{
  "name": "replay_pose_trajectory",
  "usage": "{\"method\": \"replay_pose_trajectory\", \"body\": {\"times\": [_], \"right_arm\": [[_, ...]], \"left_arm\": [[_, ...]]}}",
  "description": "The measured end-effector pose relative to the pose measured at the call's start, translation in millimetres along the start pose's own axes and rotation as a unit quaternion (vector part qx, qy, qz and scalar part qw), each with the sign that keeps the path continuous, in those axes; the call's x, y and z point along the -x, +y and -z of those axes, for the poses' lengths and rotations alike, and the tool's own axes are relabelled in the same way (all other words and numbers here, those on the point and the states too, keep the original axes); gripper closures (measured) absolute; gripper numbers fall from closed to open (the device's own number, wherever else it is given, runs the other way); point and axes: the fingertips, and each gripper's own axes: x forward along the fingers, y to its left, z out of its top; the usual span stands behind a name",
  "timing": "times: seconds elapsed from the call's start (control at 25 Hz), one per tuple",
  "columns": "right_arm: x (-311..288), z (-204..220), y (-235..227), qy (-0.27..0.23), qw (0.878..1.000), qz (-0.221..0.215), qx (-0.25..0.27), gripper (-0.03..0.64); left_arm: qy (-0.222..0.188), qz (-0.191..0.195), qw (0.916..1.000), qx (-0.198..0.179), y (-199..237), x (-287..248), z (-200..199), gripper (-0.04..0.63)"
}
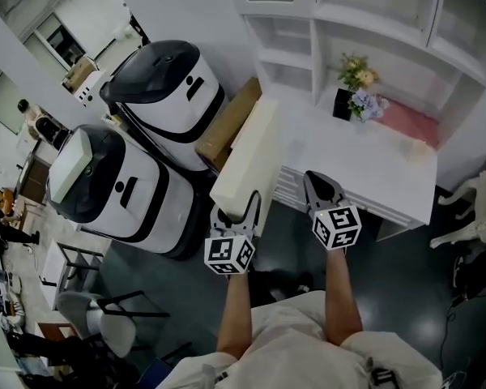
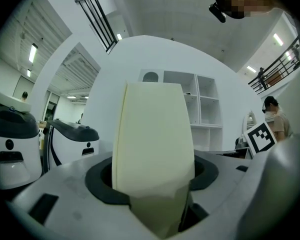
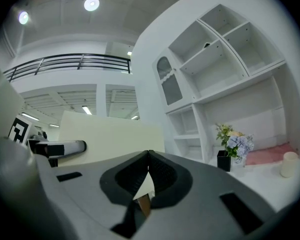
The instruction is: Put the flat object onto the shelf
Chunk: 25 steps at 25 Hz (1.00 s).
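The flat object point(image 1: 247, 156) is a thick cream slab held edge-up over the floor, its far end reaching the white counter point(image 1: 381, 177). My left gripper point(image 1: 236, 209) is shut on its near end; in the left gripper view the slab point(image 2: 152, 149) fills the space between the jaws of the left gripper point(image 2: 152, 204). My right gripper point(image 1: 320, 186) hovers just right of the slab, shut and empty. In the right gripper view the right gripper point(image 3: 149, 159) has its tips touching, with the slab point(image 3: 110, 139) at left. The white shelf unit point(image 1: 373, 23) point(image 3: 225, 59) rises ahead.
A flower vase point(image 1: 358, 87), a pink cushion point(image 1: 409, 120) and a small white candle point(image 3: 289, 164) sit on the counter. Two white-and-black machines point(image 1: 162, 87) point(image 1: 113, 185) and a cardboard box point(image 1: 227, 124) stand at left. A chair point(image 1: 105, 322) stands at lower left.
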Motion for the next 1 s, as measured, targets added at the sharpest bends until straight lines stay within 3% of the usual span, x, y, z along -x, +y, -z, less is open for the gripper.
{"method": "replay_pose_trajectory", "body": {"times": [0.24,0.52,0.84,1.0], "right_arm": [[-24.5,-3.7,-15.1,-0.007,0.999,0.038,0.001,0.549],[-76.2,-7.1,-12.2,-0.006,0.997,0.082,0.005,0.549],[-126.5,-24.3,-8.4,-0.003,0.992,0.121,0.025,0.549],[-140.9,-30.4,-7.9,-0.002,0.989,0.148,0.031,0.549]], "left_arm": [[-0.003,0.030,0.9995,0.012,24.5,-35.2,-0.4,0.310],[0.004,0.074,0.9972,-0.005,73.9,-81.9,-6.5,0.310],[0.000,0.117,0.9924,0.040,119.9,-132.0,-10.9,0.310],[0.002,0.138,0.9896,0.042,134.9,-151.9,-13.8,0.310]]}}
